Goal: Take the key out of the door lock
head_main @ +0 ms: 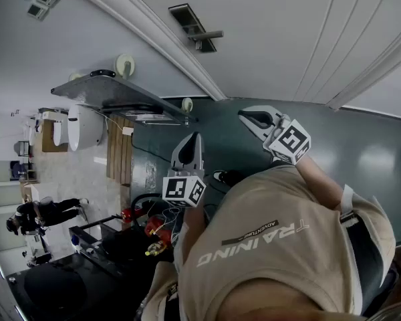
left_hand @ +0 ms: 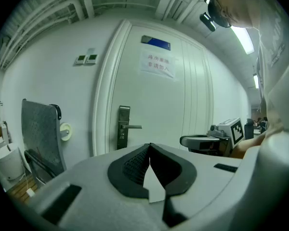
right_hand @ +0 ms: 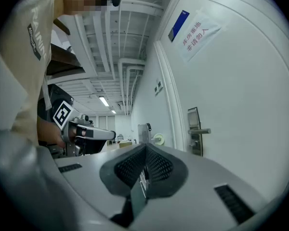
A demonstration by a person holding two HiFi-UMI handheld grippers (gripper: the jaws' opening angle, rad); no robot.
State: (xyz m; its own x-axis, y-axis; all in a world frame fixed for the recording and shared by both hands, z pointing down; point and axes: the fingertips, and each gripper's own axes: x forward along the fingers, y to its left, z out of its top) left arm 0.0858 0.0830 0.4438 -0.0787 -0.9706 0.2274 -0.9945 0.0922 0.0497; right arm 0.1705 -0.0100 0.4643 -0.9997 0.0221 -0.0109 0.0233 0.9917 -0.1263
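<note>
Door lock [left_hand: 123, 127], a dark upright plate with a lever handle [left_hand: 131, 126] pointing right, sits at the left edge of a shut white door [left_hand: 159, 105], well beyond both claws. Any key in it is too small to make out. High on the door are a blue plate [left_hand: 156, 42] and, under it, a paper notice [left_hand: 157, 64] with two lines of red Chinese characters, too small to read surely. Two wall switches [left_hand: 86, 58] sit left of the door frame, and a grey chair back [left_hand: 38, 129] stands further left against the wall. The left claw [left_hand: 150, 146] is held up facing the door, its black ridged pads meeting at the tips with nothing between them. The right claw [right_hand: 145, 147] is near it on the right, pads likewise pressed together at the tips. A thin pale sliver shows in the gap behind them, and what it is cannot be told. The person's beige shirt [head_main: 274, 246] reads "TRAINING", with "ADVENTURE" in smaller letters.
</note>
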